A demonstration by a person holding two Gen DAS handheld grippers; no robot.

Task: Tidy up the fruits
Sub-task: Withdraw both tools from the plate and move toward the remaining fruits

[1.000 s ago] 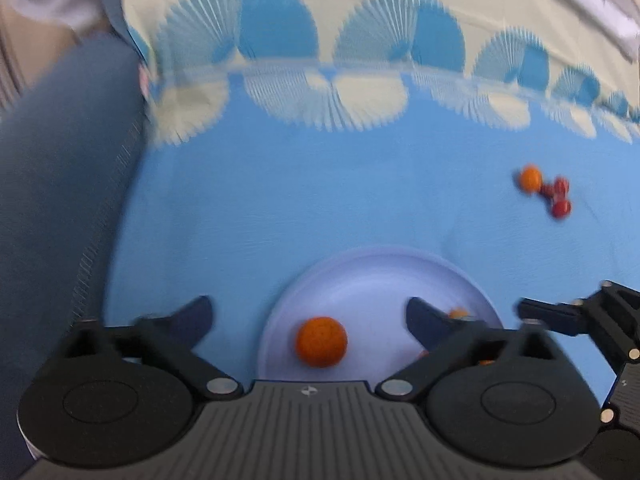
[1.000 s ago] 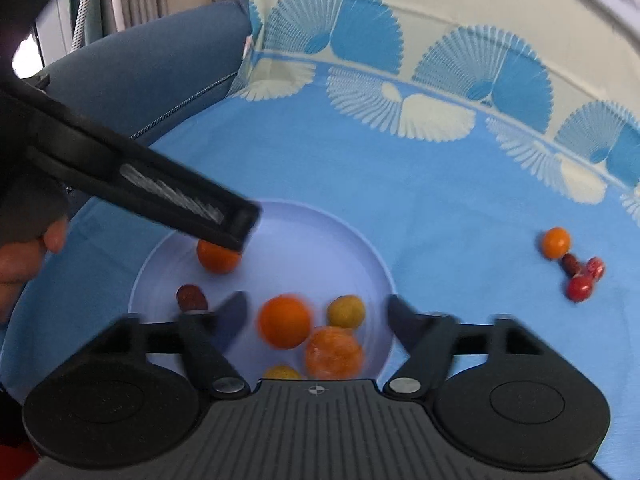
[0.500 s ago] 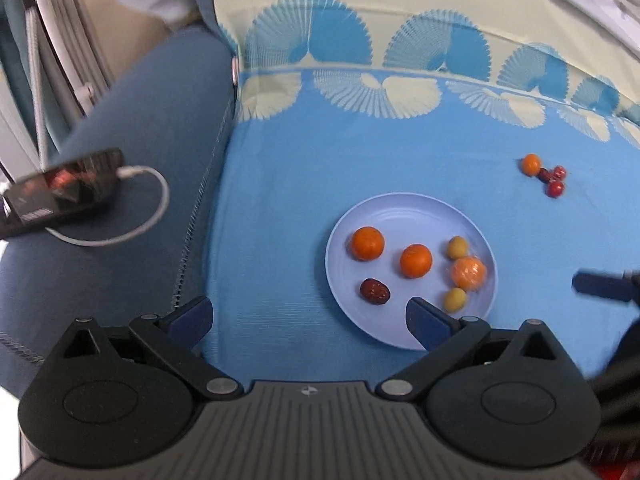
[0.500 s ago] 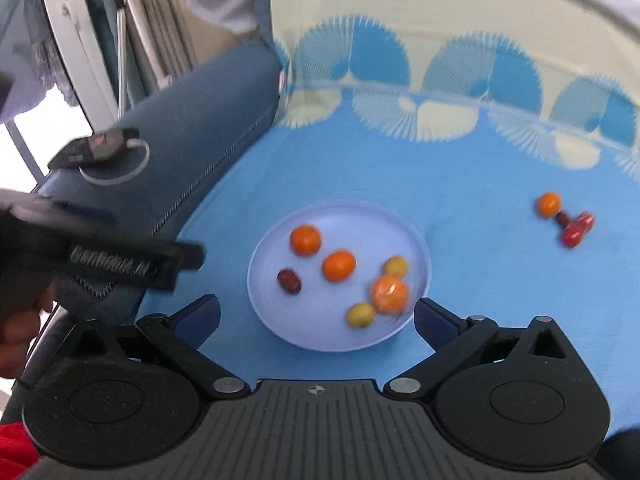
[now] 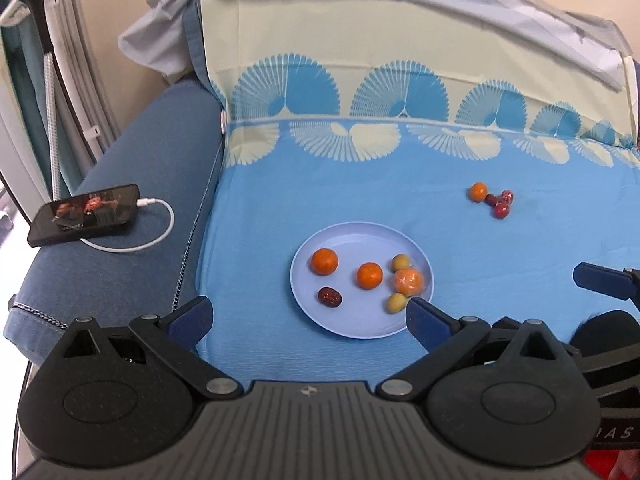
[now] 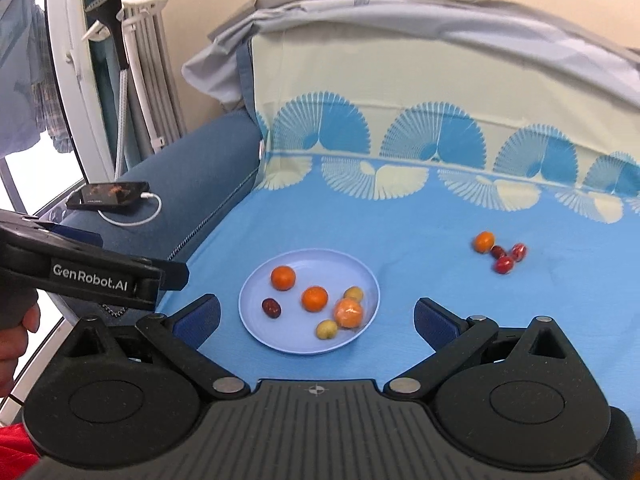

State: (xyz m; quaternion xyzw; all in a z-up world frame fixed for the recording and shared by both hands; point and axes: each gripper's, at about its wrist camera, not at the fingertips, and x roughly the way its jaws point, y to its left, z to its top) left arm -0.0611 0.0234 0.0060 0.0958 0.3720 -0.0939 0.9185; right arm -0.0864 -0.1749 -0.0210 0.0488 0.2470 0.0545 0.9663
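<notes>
Plate (six fruits), both claws spread wide

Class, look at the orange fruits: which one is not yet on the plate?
The small orange fruit lying on the blue cloth beside three red fruits, far right of the plate. The other three orange ones sit on the plate.

The words "GenRobot.AI" are printed in white on the side of the left gripper, seen at nine o'clock. No other words can be read.
</notes>
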